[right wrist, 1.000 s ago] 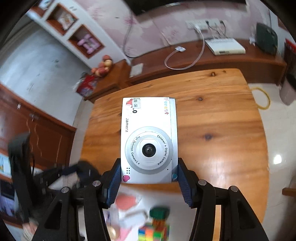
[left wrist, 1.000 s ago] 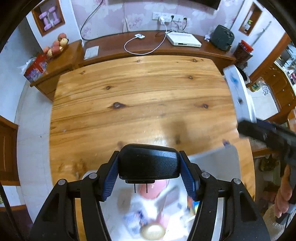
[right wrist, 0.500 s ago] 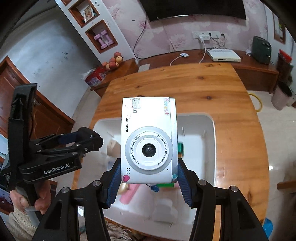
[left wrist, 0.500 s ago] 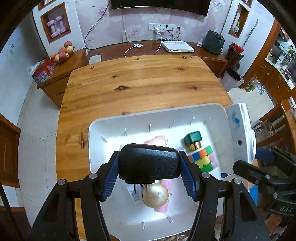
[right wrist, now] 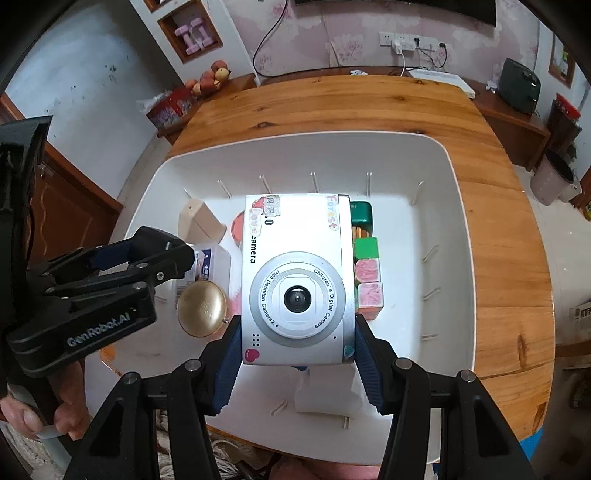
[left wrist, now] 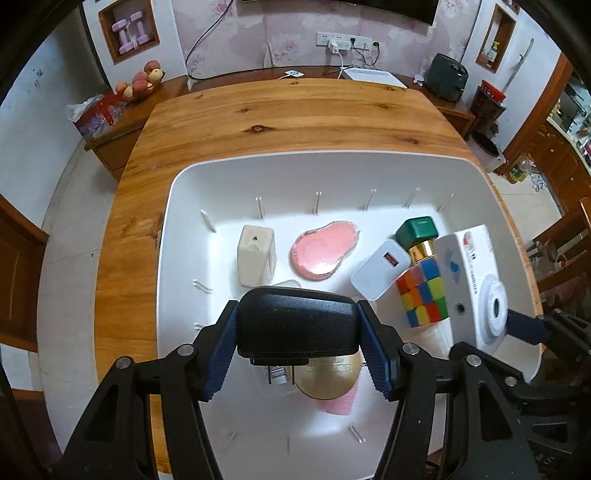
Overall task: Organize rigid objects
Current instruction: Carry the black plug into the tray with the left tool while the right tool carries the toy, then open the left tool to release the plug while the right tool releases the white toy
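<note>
Both grippers now lower over white bin (left wrist: 173, 236), which fills each frame. Left gripper (left wrist: 297, 345) clamps black charger (left wrist: 297, 323); right gripper (right wrist: 295, 349) clamps silver camera (right wrist: 295, 280), frame centre, above bin.

we take the wooden table (left wrist: 295, 122) as our landmark. beyond its far edge a low dark wood sideboard (left wrist: 443, 107) runs along a pink floral wall (left wrist: 229, 33), where a white socket strip (left wrist: 334, 38) feeds dangling cables. left of the table a recessed niche (left wrist: 129, 31) holds pink dumbbells (left wrist: 130, 33), with a pile of fruit (left wrist: 138, 81) on a side cabinet below. right of the table we see a dark appliance (right wrist: 519, 86), a bin (right wrist: 554, 177) and pale glossy floor tiles (right wrist: 569, 258).
</note>
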Action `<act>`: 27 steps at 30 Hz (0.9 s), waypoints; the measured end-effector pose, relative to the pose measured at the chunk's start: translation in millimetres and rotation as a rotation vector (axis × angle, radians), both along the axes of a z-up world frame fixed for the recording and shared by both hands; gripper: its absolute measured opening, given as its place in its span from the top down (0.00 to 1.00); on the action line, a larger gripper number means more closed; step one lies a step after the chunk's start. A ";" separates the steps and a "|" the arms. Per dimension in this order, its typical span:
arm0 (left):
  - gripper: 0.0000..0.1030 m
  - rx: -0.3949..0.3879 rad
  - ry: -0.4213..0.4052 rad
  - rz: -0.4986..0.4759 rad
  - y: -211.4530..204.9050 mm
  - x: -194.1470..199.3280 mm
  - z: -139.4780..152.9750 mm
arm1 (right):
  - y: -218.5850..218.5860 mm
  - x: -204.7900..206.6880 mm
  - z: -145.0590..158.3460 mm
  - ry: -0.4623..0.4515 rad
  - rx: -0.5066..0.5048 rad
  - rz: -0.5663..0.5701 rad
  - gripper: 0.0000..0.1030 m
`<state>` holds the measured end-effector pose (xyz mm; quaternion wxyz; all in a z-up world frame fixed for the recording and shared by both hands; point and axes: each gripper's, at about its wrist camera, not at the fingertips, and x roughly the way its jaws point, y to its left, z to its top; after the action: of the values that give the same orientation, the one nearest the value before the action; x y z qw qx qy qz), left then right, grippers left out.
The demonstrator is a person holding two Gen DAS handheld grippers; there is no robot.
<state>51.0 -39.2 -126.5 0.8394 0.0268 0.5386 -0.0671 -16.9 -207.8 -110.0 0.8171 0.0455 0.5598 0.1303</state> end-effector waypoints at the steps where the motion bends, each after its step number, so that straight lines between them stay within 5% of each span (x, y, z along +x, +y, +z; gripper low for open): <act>1: 0.37 -0.002 0.003 0.002 0.6 0.1 -2.5 | 0.9 0.0 -0.4 -0.004 -0.011 -0.001 0.45; 27: 0.36 0.042 0.012 0.015 -3.0 1.9 -19.2 | 19.4 -1.0 -7.0 -0.021 -0.089 0.040 0.42</act>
<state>52.9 -42.1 -145.8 0.8359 0.0403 0.5451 -0.0498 -17.9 -188.4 -116.9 0.8214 -0.0035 0.5571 0.1222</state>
